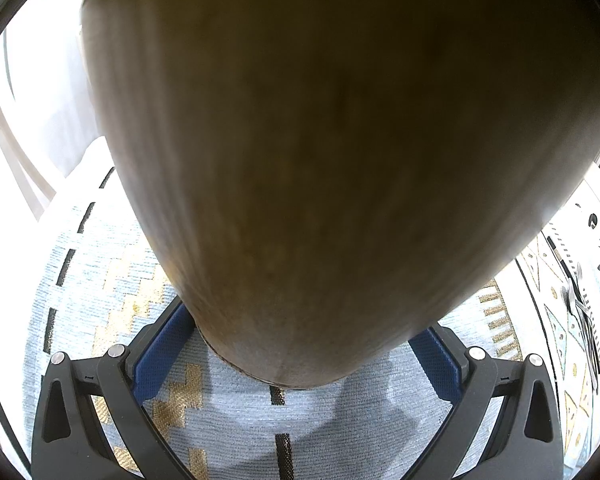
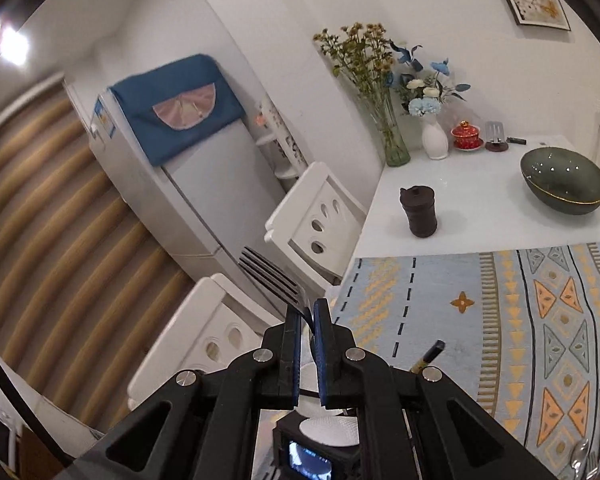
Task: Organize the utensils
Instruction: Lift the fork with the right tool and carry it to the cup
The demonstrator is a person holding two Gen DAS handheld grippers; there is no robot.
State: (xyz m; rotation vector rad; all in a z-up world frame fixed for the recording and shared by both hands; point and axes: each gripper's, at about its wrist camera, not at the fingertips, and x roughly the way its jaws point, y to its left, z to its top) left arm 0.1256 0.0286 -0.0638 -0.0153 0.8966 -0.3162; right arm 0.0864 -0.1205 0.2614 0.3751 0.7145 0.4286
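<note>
Now the fork [image 2: 274, 278] is the thing to mind: it sits pinched by its neck between the blue pads of the right gripper [image 2: 307, 312], jaws clenched tight on it, tines fanned out ahead and up to the left, clear of the worktop and hanging over the white chairs [image 2: 320, 216] beside the table's edge. The grip looks narrow and near the head, so the handle, hidden behind the gripper, probably has some leverage to swing; I would carry it slowly and keep the wrist level rather than rolled, so the fork does not pivot in the pads. The left gripper [image 1: 296, 364] holds a large, brownish, rounded vessel [image 1: 340, 160] whose base is seated between its blue pads, jaws spread wide around it and pressing its sides, just above the patterned cloth [image 1: 236, 412]; it fills most of that view, and I cannot tell what kind of holder it is. If that vessel is the destination, a good delivery means bringing the fork over its mouth handle-down and letting go only once the handle is inside. More cutlery [image 2: 592, 452] lies at the cloth's right edge, near a dark stick-like handle [image 2: 430, 356]. The green bowl [image 2: 564, 180] and dark lidded jar [image 2: 418, 212] stand well apart on the white worktop [image 2: 480, 216].
</note>
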